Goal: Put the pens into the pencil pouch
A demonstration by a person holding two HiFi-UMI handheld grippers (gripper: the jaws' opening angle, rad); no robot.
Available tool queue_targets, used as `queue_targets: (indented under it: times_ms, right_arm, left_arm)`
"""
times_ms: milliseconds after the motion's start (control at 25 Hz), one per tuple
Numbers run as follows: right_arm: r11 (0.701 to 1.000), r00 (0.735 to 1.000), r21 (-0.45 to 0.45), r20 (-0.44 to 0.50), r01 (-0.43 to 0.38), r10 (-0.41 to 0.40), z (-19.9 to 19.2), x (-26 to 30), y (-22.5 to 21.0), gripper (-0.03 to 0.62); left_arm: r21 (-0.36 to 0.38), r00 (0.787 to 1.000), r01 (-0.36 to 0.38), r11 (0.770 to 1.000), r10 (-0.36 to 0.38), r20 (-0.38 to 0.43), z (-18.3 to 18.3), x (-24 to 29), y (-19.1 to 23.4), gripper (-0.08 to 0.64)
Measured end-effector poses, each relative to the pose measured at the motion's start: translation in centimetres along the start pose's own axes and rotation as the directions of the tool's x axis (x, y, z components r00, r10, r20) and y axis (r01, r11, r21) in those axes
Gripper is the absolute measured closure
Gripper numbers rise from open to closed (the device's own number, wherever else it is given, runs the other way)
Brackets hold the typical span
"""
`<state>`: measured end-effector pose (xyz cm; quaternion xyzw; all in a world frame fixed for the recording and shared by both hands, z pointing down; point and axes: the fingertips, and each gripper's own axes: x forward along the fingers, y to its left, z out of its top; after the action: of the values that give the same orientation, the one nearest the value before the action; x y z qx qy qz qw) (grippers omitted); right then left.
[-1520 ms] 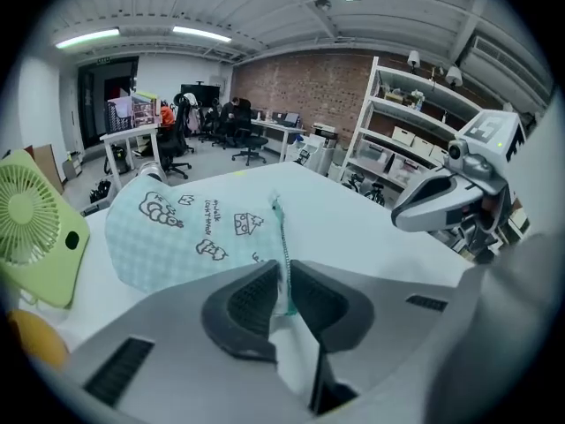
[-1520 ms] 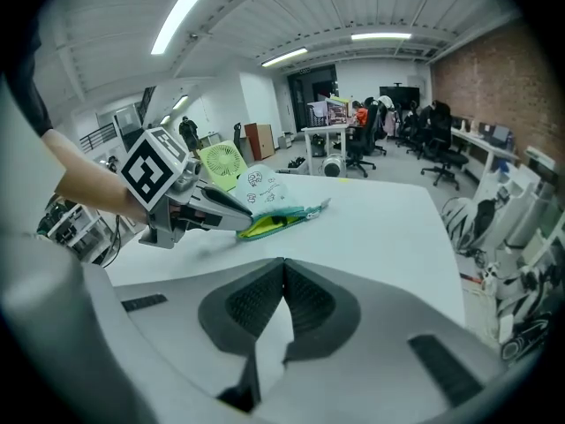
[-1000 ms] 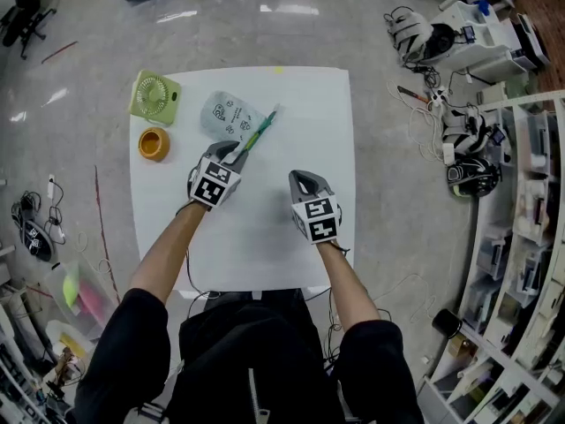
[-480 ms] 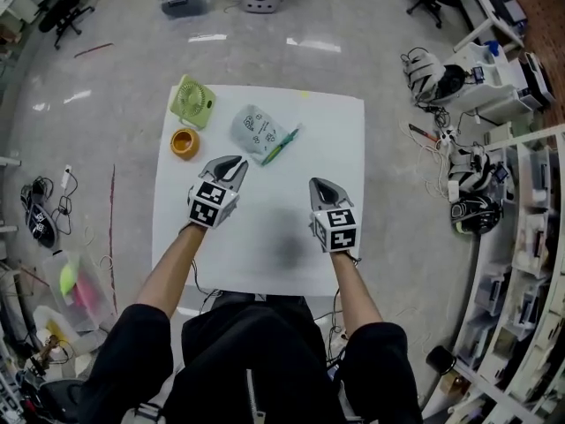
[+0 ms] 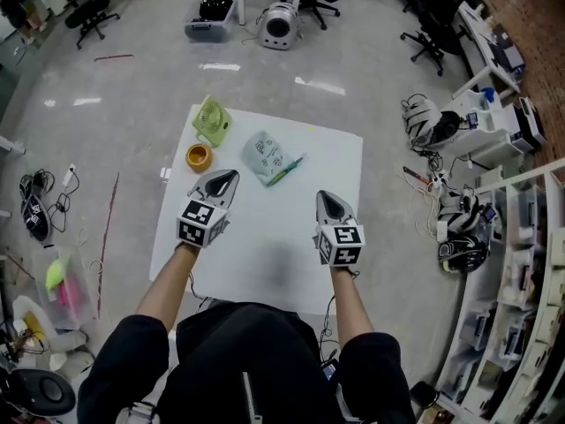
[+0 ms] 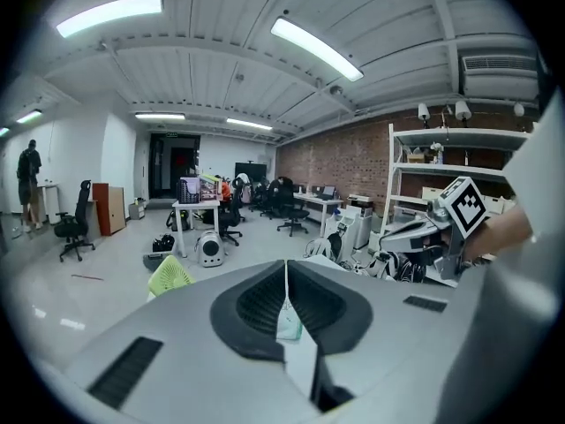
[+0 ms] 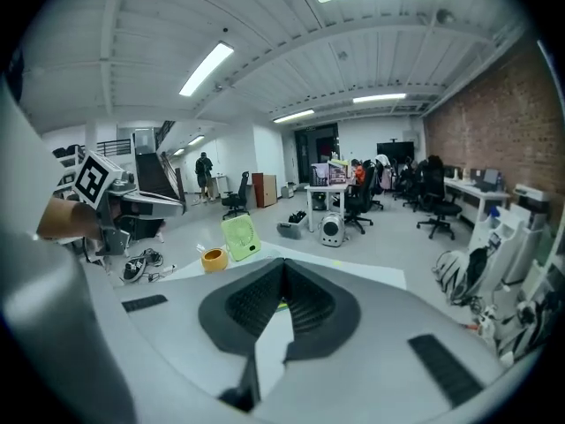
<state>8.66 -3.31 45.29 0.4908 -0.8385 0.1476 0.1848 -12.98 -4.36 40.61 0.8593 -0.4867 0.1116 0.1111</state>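
A pale patterned pencil pouch [image 5: 265, 155] lies on the white table [image 5: 265, 254] at the far side. Green pens [image 5: 290, 170] stick out of its right end. My left gripper [image 5: 231, 175] hovers this side of the pouch and a little to its left, clear of it. Its jaws have just closed with nothing between them. My right gripper [image 5: 325, 195] hangs shut and empty to the right of the pens. In the left gripper view a sliver of the pouch [image 6: 289, 325] shows below the closed jaw tips.
A green desk fan [image 5: 212, 120] stands at the table's far left corner, with a small orange ring [image 5: 199, 157] beside it. On the floor beyond are a round grey machine [image 5: 278, 25] and office chairs. Shelves and cables line the right side.
Both grippers have risen off the table. The left one pulled back from the pens' near end and its jaws closed empty. The pens stay lodged in the pouch.
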Motion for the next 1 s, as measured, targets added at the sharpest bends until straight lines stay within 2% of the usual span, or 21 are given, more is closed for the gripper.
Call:
queue_targets:
  times_ms: [120, 280, 440, 720, 1000]
  right_arm:
    - [1.000, 0.998, -0.005, 0.060, 0.014, -0.014, 2.0, -1.1, 0.0, 0.583]
    - [0.999, 0.992, -0.014, 0.123, 0.030, -0.028, 4.5, -2.3, 0.4, 0.583]
    - [0.998, 0.985, -0.048, 0.173, 0.028, -0.020, 6.4, -3.0, 1.0, 0.583]
    - [0.997, 0.981, -0.067, 0.193, 0.036, -0.022, 7.1, -3.4, 1.4, 0.583]
    - [0.997, 0.986, -0.064, 0.164, 0.049, -0.038, 7.6, -4.2, 2.1, 0.583]
  left_arm:
    - [-0.003, 0.999, 0.026, 1.000, -0.026, 0.047, 1.5, -0.5, -0.3, 0.534]
    - [0.005, 0.994, 0.019, 1.000, -0.019, 0.104, 3.4, -1.3, -0.4, 0.534]
    - [0.012, 0.993, 0.019, 1.000, -0.021, 0.115, 3.7, -1.6, -0.6, 0.534]
    - [0.015, 0.993, 0.026, 1.000, -0.027, 0.119, 3.1, -2.5, -0.9, 0.534]
    - [0.009, 0.993, 0.028, 1.000, -0.029, 0.116, 2.9, -2.6, -0.8, 0.534]
